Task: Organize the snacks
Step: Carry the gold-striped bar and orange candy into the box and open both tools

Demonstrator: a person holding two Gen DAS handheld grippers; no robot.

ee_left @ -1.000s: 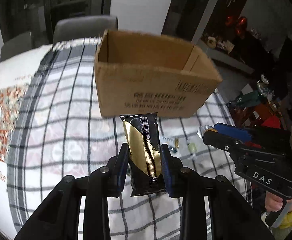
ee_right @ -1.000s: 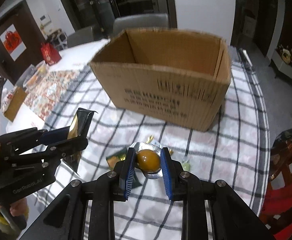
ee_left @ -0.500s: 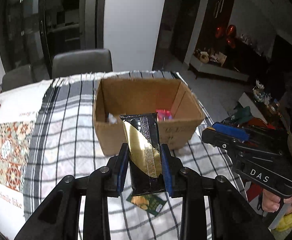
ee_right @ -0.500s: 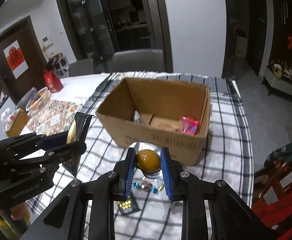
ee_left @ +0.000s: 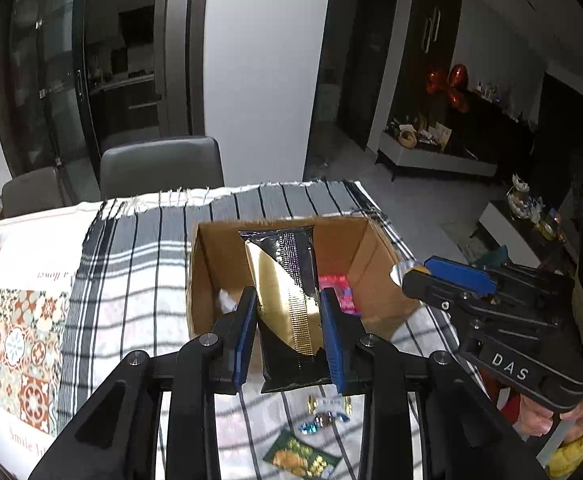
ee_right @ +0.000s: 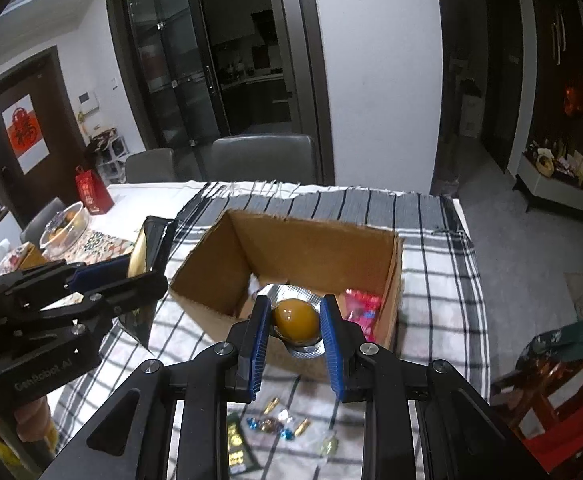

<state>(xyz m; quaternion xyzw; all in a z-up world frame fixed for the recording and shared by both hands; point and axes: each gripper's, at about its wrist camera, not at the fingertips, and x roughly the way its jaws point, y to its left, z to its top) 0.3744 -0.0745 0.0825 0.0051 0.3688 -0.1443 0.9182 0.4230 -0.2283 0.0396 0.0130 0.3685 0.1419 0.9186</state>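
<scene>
My left gripper (ee_left: pixel 289 334) is shut on a black and gold snack packet (ee_left: pixel 285 300) and holds it upright above the near side of an open cardboard box (ee_left: pixel 201 264). My right gripper (ee_right: pixel 295 330) is shut on a foil cup with an amber jelly (ee_right: pixel 294 320), held over the box's (ee_right: pixel 315 240) near wall. A red packet (ee_right: pixel 361 308) and something white (ee_left: pixel 227 300) lie inside the box. Each gripper shows in the other's view: the right (ee_left: pixel 443 280), the left (ee_right: pixel 103 276).
Small wrapped candies (ee_right: pixel 275 426) and a green sachet (ee_left: pixel 301 456) lie on the checked cloth (ee_right: pixel 435 280) in front of the box. A patterned mat (ee_left: pixel 7 344), a red bag (ee_right: pixel 91 196) and a bowl (ee_right: pixel 65 224) are at the left. Grey chairs (ee_left: pixel 161 168) stand behind the table.
Both grippers have risen and moved over the box with their snacks still held. The inside of the box has come into view, and the loose candies now lie below the fingers.
</scene>
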